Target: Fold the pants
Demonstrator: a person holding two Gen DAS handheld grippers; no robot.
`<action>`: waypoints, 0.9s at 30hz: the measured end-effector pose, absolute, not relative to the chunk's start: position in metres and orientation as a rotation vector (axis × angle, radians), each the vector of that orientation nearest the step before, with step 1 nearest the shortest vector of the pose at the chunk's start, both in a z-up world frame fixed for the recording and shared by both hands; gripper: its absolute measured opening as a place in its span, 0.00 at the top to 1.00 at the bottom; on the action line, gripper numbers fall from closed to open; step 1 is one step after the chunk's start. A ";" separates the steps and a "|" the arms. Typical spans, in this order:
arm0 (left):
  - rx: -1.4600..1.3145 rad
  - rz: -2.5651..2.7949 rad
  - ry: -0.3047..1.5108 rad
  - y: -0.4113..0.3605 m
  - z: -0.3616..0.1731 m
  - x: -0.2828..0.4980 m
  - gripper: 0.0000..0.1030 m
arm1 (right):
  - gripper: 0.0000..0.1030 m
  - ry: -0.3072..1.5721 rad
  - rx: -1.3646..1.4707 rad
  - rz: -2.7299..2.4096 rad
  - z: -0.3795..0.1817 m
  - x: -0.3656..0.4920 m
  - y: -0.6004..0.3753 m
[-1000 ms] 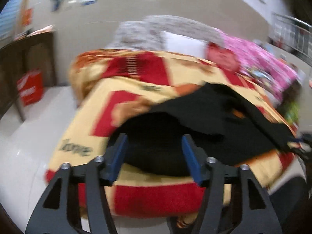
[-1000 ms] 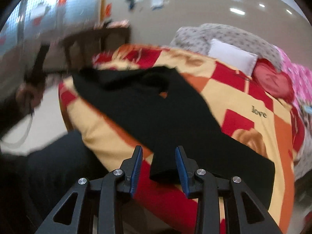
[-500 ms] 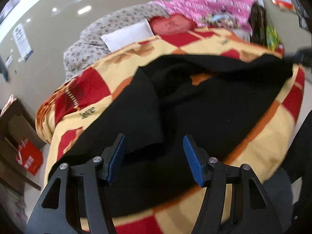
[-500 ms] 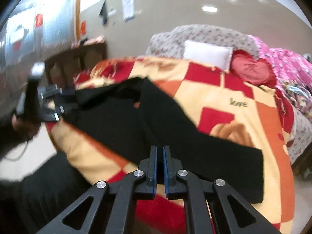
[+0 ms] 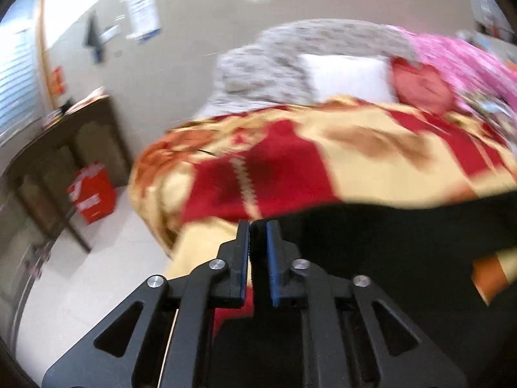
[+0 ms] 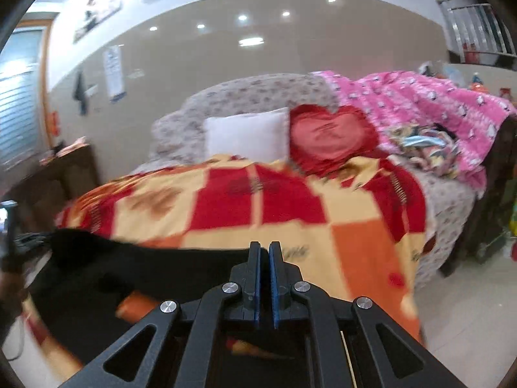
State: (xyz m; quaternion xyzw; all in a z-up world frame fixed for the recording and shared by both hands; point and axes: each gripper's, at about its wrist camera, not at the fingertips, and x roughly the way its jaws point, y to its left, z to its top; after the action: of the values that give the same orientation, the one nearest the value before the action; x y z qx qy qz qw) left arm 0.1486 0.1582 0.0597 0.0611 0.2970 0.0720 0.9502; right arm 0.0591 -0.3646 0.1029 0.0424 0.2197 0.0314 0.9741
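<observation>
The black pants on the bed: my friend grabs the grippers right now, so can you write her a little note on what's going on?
Left gripper: its jaws have just been closing and now pinch an edge of the black pants.
Right gripper: shut on the other end of the pants' edge.
Pants: stretched between the two grippers, hanging over the near side of the red and yellow blanket.
Done: both ends are grabbed and lifted.
Left: no neat fold shows yet. Probably carry the held edge across, lay it down flat, then fold again. The pictures are blurry, so check the grip first.
</observation>
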 end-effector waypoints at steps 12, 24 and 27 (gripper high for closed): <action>-0.060 0.037 0.696 0.165 0.043 0.104 0.68 | 0.90 0.583 0.091 -0.073 0.068 0.083 -0.381; -0.165 -0.104 0.833 0.143 -0.014 0.094 0.60 | 0.88 0.870 0.165 -0.235 0.015 0.106 -0.414; -0.154 -0.161 0.838 0.138 -0.013 0.093 0.39 | 0.87 0.783 0.186 -0.110 0.036 0.067 -0.410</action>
State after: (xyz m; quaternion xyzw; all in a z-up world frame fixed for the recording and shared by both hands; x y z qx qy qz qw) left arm 0.0931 0.1383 -0.0125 -0.0746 0.4060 -0.0780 0.9075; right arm 0.0667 -0.4098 0.0363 0.0904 0.3809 -0.0535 0.9186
